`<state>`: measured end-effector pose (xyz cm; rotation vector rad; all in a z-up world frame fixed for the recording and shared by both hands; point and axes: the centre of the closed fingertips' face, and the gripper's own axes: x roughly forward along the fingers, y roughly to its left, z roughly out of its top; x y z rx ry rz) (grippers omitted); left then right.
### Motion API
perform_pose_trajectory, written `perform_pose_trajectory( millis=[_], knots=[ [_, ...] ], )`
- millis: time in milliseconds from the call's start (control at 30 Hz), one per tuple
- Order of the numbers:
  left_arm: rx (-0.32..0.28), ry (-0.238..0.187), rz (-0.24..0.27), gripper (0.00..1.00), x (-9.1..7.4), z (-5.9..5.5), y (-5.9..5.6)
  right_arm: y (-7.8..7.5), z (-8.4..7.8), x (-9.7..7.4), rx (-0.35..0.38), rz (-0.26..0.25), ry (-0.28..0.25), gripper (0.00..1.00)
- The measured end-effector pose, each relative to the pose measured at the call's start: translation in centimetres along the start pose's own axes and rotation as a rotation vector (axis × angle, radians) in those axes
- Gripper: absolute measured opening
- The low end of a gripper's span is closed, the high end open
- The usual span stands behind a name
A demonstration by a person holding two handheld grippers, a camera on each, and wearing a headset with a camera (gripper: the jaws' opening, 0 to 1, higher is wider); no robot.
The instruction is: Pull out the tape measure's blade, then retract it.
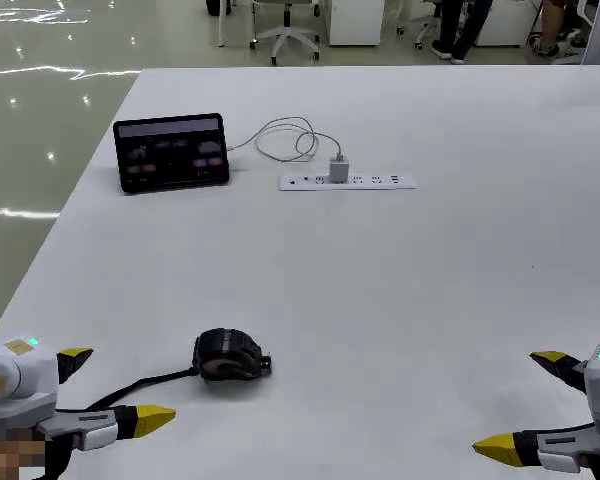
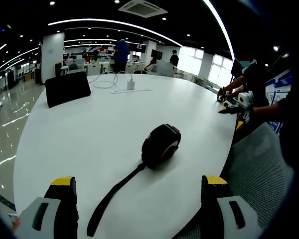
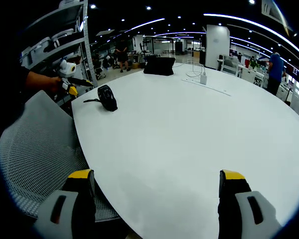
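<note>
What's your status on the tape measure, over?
Left gripper open, right gripper open, both empty. Tape measure on table, no blade out, strap toward left gripper. Tablet and power strip far back, out of the way.

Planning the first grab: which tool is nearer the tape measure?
Left. The left tool is open close beside the tape measure, not touching it; the right tool is far across the table.

A white table [image 1: 430, 300] carries a black tape measure [image 1: 230, 355] near its front edge, with a propped tablet [image 1: 171, 152] and a white power strip [image 1: 348, 182] with its cable [image 1: 285, 140] farther back
</note>
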<state>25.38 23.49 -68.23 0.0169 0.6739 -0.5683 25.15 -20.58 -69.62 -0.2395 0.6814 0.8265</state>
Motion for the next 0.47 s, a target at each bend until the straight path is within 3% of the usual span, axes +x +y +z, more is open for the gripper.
perform_pose_trajectory(
  millis=[467],
  knots=[
    [0.012, 0.006, -0.001, 1.0, 0.0, 0.08, -0.01, 0.8, 0.14, -0.18, 0.01, 0.006, 0.009, 1.0]
  ],
)
